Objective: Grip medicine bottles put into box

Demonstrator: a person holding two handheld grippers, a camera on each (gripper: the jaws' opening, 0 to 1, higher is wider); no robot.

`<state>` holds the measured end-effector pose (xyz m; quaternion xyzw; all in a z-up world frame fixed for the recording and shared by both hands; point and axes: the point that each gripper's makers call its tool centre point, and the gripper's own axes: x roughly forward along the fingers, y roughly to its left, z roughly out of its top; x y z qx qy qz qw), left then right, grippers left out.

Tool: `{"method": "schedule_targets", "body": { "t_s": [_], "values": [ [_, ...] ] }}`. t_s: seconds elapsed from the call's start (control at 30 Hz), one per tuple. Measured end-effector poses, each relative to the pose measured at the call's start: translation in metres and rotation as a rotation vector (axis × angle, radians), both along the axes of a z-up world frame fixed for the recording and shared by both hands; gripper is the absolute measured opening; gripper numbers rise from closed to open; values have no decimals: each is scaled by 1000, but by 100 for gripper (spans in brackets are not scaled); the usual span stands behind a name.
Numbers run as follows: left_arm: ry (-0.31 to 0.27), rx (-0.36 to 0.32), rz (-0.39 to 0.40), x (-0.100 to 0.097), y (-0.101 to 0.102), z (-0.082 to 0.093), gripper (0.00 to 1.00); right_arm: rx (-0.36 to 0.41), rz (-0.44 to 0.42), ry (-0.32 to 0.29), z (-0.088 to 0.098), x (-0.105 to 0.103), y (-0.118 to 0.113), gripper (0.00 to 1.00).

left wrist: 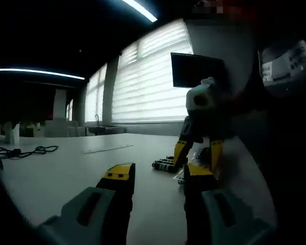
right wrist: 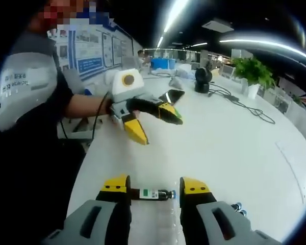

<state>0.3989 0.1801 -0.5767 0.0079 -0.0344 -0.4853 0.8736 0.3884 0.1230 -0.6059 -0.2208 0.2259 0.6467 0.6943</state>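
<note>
White surface (right wrist: 234, 148) spreads through both views, bare but for a few items. Blinds (left wrist: 148, 81) cover the big windows beyond it in the left gripper view, with a dark screen (left wrist: 196, 70) standing before them. A person's arm (right wrist: 84, 106) reaches in from the left of the right gripper view, holding the left gripper (right wrist: 155, 122); its yellow-tipped fingers stand wide apart above the surface, holding nothing. In the left gripper view that same gripper's own fingers (left wrist: 120, 176) rise from the bottom, likewise spread, and the right gripper (left wrist: 199, 161) comes down opposite, tips near the surface. A potted plant (right wrist: 252, 71) and a black cable (right wrist: 245, 104) sit at the far side of the right gripper view. One small dark medicine bottle (right wrist: 152, 194) with a green-and-white label lies on its side between the right gripper's open fingers (right wrist: 117, 185), not clamped. More small bottles (left wrist: 166, 165) lie clustered by the right gripper in the left gripper view
</note>
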Motion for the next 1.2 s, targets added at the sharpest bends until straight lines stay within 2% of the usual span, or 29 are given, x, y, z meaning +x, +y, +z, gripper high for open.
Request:
{"method": "schedule_targets", "body": {
  "t_s": [0.1, 0.27, 0.47, 0.67, 0.9, 1.0, 1.2],
  "values": [
    [21, 15, -54, -7, -5, -4, 32, -5, -7, -8, -3, -2, -3, 26],
    [29, -11, -124, -19, -8, 0, 33, 7, 2, 18, -7, -10, -1, 22],
    [0, -18, -126, -23, -10, 3, 40, 8, -10, 27, -16, -9, -4, 14],
    [11, -37, -128, -22, -9, 5, 40, 18, -12, 30, -21, -12, -5, 7],
    [16, -30, -120, -21, -9, 3, 40, 25, 0, -3, -22, -12, -2, 1],
    [13, -20, -119, -21, -9, 2, 40, 37, -18, -12, -25, -10, -4, 0],
    [14, -14, -123, -22, -10, 1, 40, 67, -25, -29, -20, -12, -4, 0]
  ]
}}
